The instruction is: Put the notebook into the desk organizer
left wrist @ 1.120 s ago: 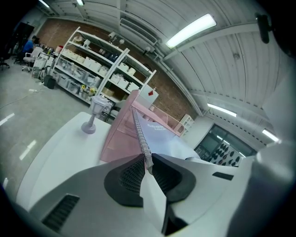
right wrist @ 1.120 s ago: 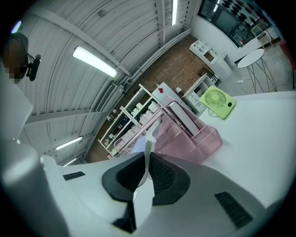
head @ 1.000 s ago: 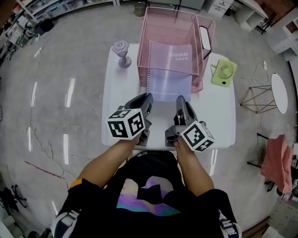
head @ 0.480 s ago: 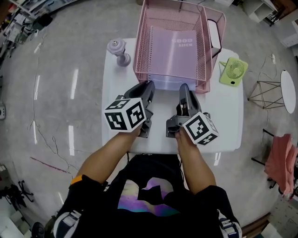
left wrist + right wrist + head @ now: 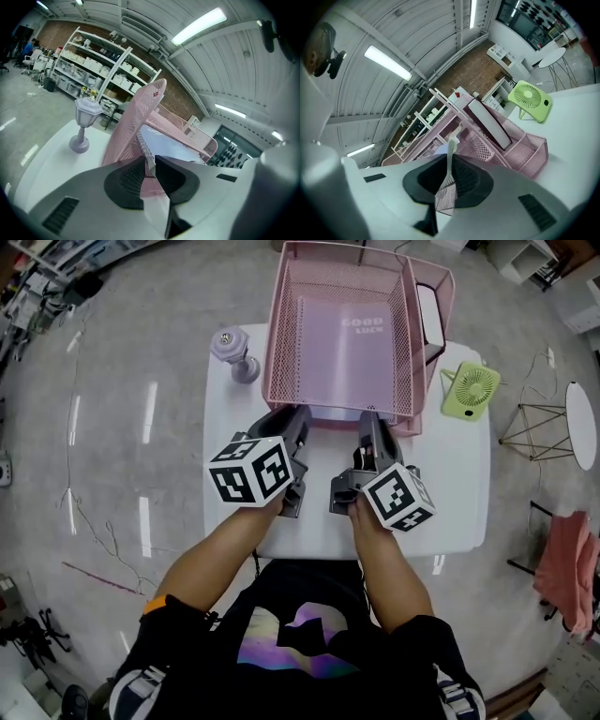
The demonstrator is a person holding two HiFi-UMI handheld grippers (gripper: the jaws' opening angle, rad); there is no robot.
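Observation:
The pale lilac spiral notebook (image 5: 345, 343) lies flat inside the pink mesh desk organizer (image 5: 278, 334) at the far side of the white table. Both grippers sit at the tray's open near side. My left gripper (image 5: 298, 412) has just been opening its jaws. The notebook's spiral corner (image 5: 146, 146) still lies between the left gripper's (image 5: 151, 159) pads, which stand slightly apart. My right gripper (image 5: 368, 416) is shut on the notebook's other near corner, whose thin white edge (image 5: 451, 140) rises from between the right gripper's (image 5: 449, 161) pads.
A lilac lantern-shaped ornament (image 5: 232, 351) stands left of the organizer, and a green desk fan (image 5: 472, 388) lies to its right. The organizer's right side compartment holds a flat white item (image 5: 427, 315). The white table (image 5: 450, 484) ends just in front of the person's body.
The notebook has slid forward from overhanging the tray's front to lying inside it. Both grippers moved forward with it, up to the tray's near edge.

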